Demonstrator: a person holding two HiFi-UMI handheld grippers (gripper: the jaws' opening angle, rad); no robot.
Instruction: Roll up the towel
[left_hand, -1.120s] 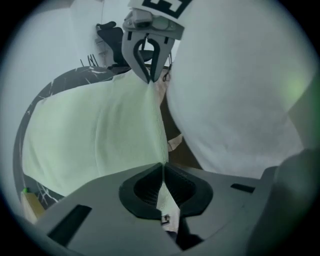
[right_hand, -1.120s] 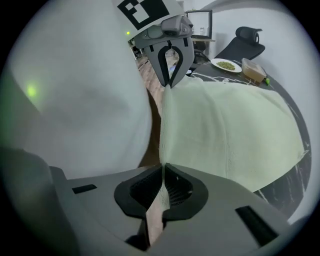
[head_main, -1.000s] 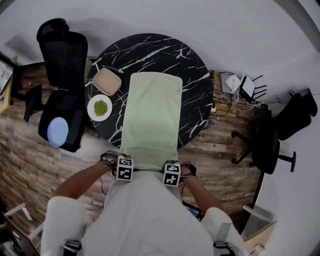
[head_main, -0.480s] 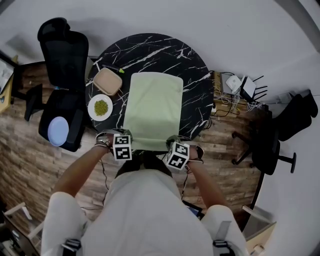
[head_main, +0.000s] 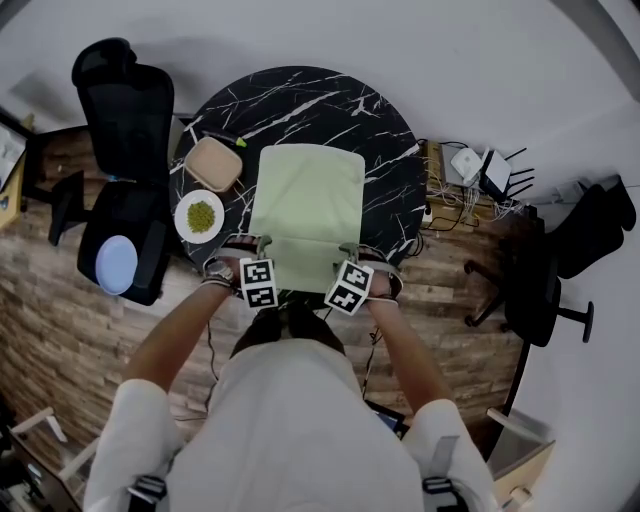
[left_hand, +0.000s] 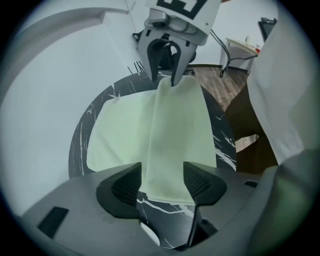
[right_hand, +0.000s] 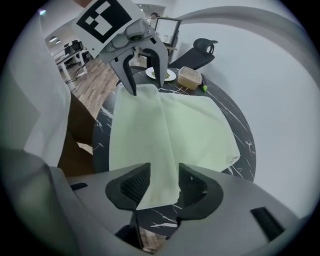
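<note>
First fold down at frame centre; left claw (head_main: 255, 245) and right claw (head_main: 355, 250) just opened, towel (head_main: 305, 200) edge loose between the jaws. Next, probably: regrip fold, roll on.

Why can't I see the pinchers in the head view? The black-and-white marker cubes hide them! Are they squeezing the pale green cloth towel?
Observer: No. In the left gripper view, the left gripper has just been opening. The pale green cloth towel lies between its jaws, but the pads are not pressing on it.
Operator: What about the other one?
Observer: The right gripper has just been opening too. The right gripper view shows the towel's corner loose between its jaws, with the round black marble table showing beneath.
</note>
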